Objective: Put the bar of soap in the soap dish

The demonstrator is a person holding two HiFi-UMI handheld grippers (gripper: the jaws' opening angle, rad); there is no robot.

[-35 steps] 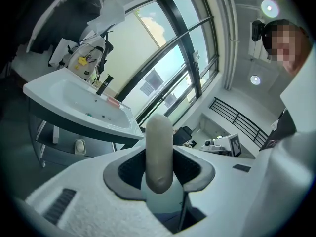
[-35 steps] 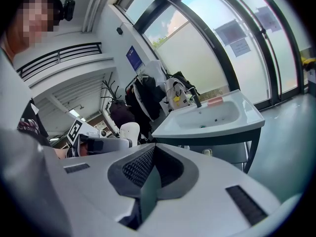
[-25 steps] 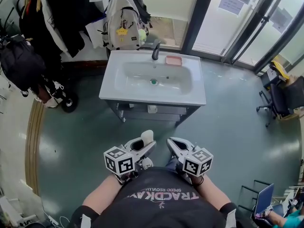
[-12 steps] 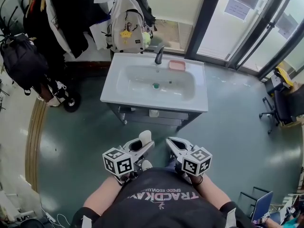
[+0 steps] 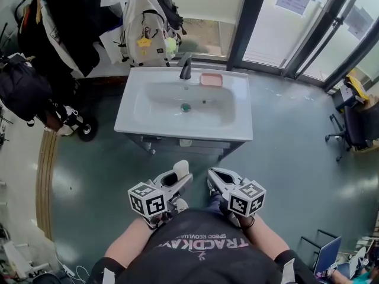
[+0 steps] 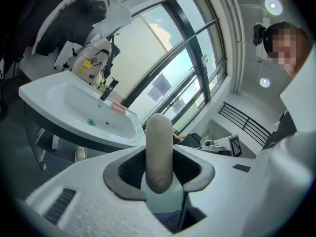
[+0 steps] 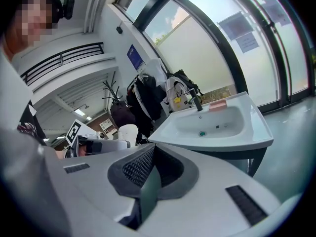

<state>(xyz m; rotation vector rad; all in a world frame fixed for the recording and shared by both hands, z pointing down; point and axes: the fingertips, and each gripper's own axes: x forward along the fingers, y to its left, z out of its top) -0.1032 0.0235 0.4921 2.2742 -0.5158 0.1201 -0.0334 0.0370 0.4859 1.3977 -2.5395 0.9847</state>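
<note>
Bar of soap (image 6: pixel 159 147): a pale, off-white oblong bar with smooth faces and rounded ends.
Where the soap is: it is held on edge in the left gripper (image 5: pixel 179 181), low and near the person's body, well apart from the washbasin (image 5: pixel 137 120).
Long axis: the bar's length is laid along the jaws. Its far end sticks out past the jaw tips.
Direction: in the head view the free end is aimed far and slightly right, towards the washbasin.
Left jaws: they are clamped on the two broad faces of the soap.
Right gripper (image 5: pixel 214 177): it is held just beside the left one. Its jaws are pressed together, and nothing is seen between them.
Soap dish (image 5: pixel 211 79): a pink rectangular dish is set on the far edge of the washbasin, just right of the dark tap (image 5: pixel 186 67).
Washbasin details: a white rectangular basin is carried on a dark frame with legs. A small green drain fitting is seen in the middle of the bowl.
Floor (image 5: pixel 89 158): it is dark green and glossy, with soft patches of reflected light. A curved yellowish strip is seen at the left.
Room: glass doors (image 5: pixel 278 22) in dark frames fill the far right. A pale backpack (image 5: pixel 142 28) and dark coats (image 5: pixel 59 22) are hung at the far left behind the basin. A dark chair (image 5: pixel 355 123) is seen at the right edge.
</note>
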